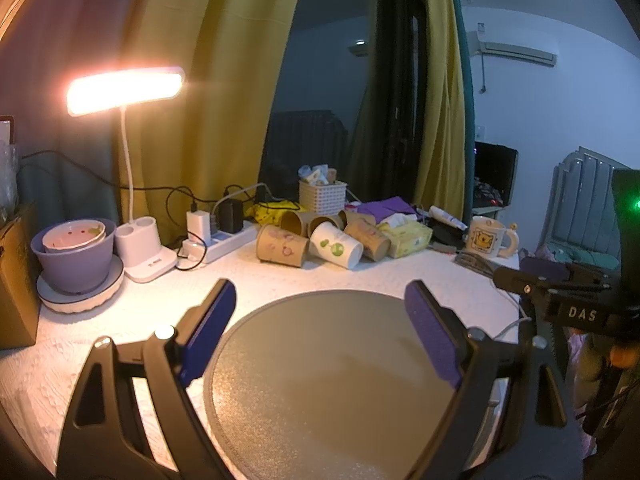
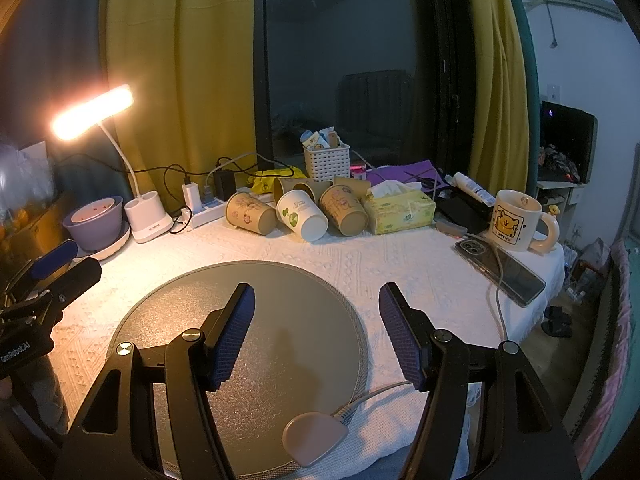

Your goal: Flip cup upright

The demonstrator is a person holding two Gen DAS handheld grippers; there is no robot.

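Note:
Several paper cups lie on their sides at the back of the table: a brown one (image 2: 250, 213), a white one with green prints (image 2: 302, 216) and another brown one (image 2: 344, 210). They also show in the left wrist view, brown (image 1: 282, 245) and white (image 1: 336, 245). My left gripper (image 1: 320, 300) is open and empty above the round grey mat (image 1: 320, 380). My right gripper (image 2: 316, 304) is open and empty above the same mat (image 2: 200, 320), well short of the cups.
A lit desk lamp (image 2: 148, 216), a purple bowl on a plate (image 2: 96, 220), a power strip (image 2: 200, 212), a white basket (image 2: 326, 162), a tissue pack (image 2: 400, 208), a bear mug (image 2: 516, 220) and a phone with cable (image 2: 500, 268) ring the mat. A pink pad (image 2: 314, 436) lies near the front.

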